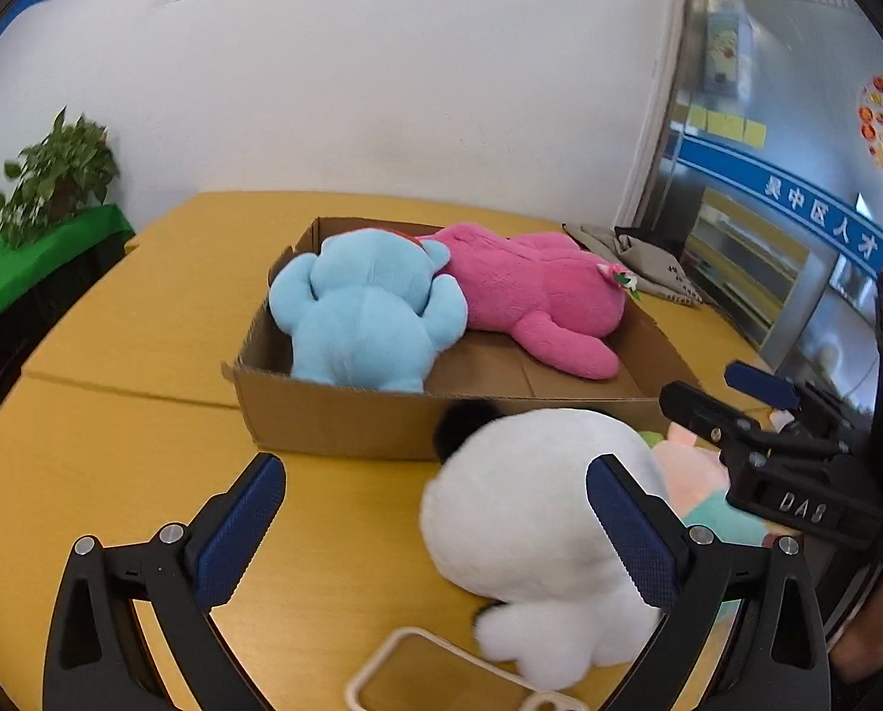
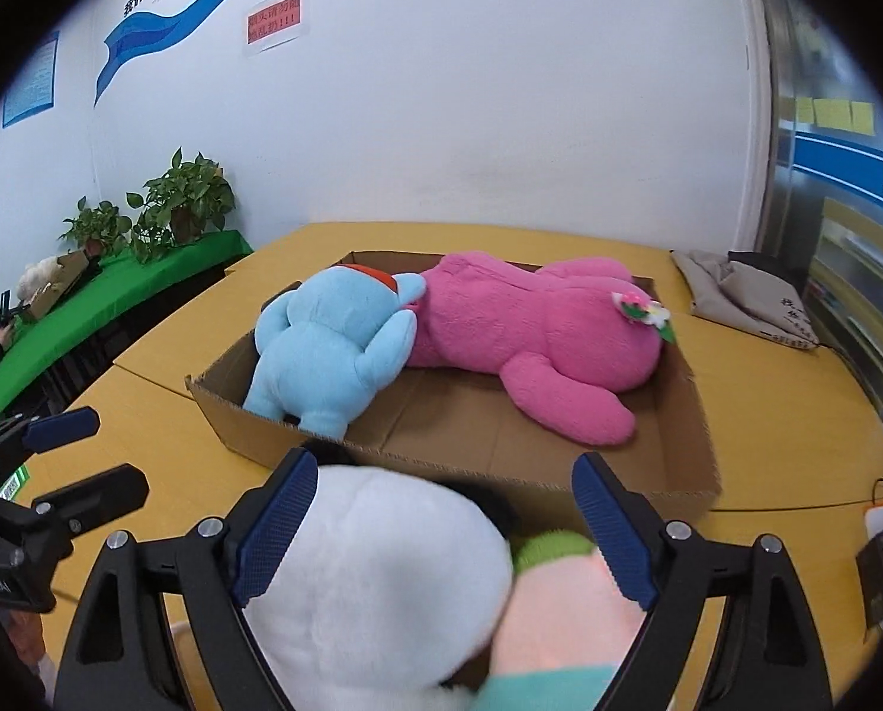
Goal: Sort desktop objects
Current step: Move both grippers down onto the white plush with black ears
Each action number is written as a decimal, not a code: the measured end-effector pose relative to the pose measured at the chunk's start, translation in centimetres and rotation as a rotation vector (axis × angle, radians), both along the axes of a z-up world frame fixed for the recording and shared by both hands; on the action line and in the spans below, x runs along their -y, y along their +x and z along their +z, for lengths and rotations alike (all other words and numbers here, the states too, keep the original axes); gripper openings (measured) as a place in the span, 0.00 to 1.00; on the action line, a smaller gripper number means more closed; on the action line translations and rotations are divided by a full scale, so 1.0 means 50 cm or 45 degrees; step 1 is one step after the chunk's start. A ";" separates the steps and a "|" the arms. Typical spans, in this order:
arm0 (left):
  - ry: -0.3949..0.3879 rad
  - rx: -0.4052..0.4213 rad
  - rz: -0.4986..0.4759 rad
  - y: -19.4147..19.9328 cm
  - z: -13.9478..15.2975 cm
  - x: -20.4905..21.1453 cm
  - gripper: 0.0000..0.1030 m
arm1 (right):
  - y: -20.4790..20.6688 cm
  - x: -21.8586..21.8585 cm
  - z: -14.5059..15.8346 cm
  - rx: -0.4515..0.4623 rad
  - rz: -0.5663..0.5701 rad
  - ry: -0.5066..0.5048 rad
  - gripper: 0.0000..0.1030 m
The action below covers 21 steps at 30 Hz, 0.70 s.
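Nearest the cameras, both grippers hover over the yellow counter [image 1: 145, 474] with their jaws apart and nothing clamped. The left gripper [image 1: 435, 527] stands widest; the white plush toy [image 1: 536, 533] lies mostly between its pads and against the inner side of one, but the pads are not pressing on it. The right gripper [image 2: 444, 524] is also spread, and below it the same white plush toy [image 2: 382, 580] bulks against a peach and green plush toy [image 2: 559, 586], both lying on the counter just short of the box. A loop of white cord [image 1: 417, 652] lies close to the left gripper. Just beyond stands the shallow cardboard box [image 2: 441, 462], its near wall touching or nearly touching the white toy. Inside it the blue plush toy [image 2: 328, 349] lies at one end, pressed against the pink plush toy [image 2: 530, 338], which stretches along the far wall; the near strip of the box floor is bare. Farther back a grey cloth bag [image 2: 737, 296] rests on the counter. Judging by this, two toys are sorted and the step in hand is taking up the next. That calls for settling on one toy, probably the white, closing on its soft body and lifting it clear of the box wall into the bare strip.
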State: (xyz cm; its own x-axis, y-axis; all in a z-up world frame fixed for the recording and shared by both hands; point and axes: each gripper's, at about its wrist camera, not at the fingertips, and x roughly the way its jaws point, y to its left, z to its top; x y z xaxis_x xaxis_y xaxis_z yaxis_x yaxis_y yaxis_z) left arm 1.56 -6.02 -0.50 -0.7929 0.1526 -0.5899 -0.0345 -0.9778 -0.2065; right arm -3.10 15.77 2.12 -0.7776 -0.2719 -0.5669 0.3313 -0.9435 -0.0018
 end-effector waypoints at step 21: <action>-0.010 0.042 -0.018 0.013 -0.019 -0.043 1.00 | 0.088 -0.027 -0.031 0.007 -0.001 0.057 0.85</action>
